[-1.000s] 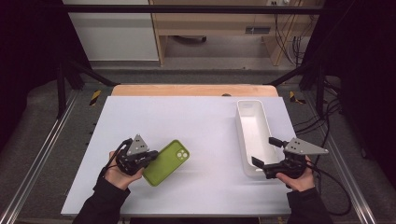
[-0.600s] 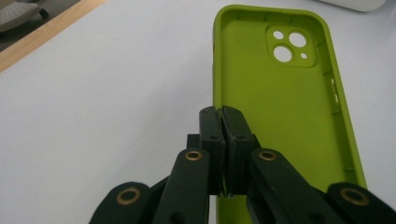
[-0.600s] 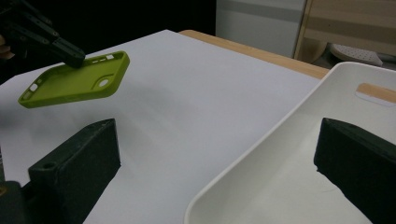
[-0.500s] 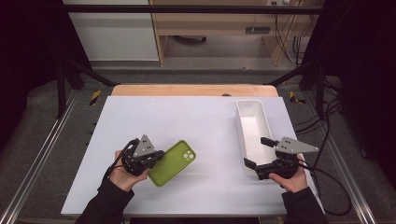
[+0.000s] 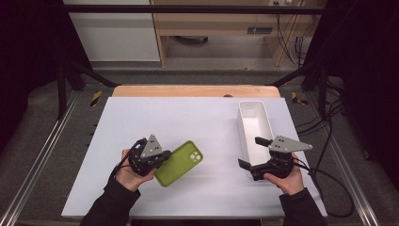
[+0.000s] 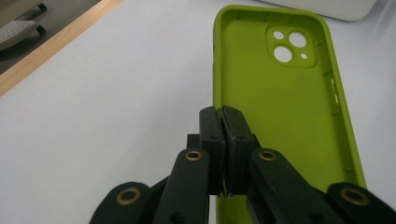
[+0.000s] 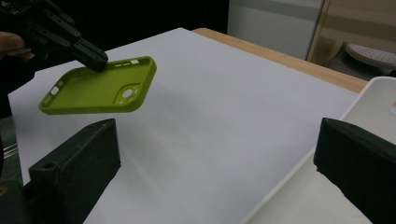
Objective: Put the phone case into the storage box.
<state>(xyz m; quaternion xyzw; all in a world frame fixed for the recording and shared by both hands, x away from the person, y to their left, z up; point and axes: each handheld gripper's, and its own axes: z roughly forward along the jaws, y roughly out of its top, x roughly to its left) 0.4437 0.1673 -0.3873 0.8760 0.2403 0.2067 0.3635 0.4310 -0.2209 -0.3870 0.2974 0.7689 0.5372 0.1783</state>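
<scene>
A lime-green phone case [image 5: 181, 162] hangs just above the white table, its hollow side up and its camera holes at the far end. My left gripper [image 5: 164, 155] is shut on the wall of its near-left edge. In the left gripper view the two pads [image 6: 223, 114] pinch that wall of the case [image 6: 280, 102]. My right gripper [image 5: 252, 152] stands open at the near end of a white tray [image 5: 242, 127], nothing between its jaws. In the right gripper view [image 7: 219, 144] the case [image 7: 98, 88] floats over its shadow, held by the left gripper [image 7: 93, 58].
The long white tray [image 7: 373, 107] runs front to back on the table's right side. A wooden strip [image 5: 188, 91] borders the far edge of the table [image 5: 188, 117]. Cables [image 5: 329, 179] trail off the right edge.
My left gripper has carried the green case a little to the right, toward the table's middle. My right gripper has shifted left along the tray's near end.
</scene>
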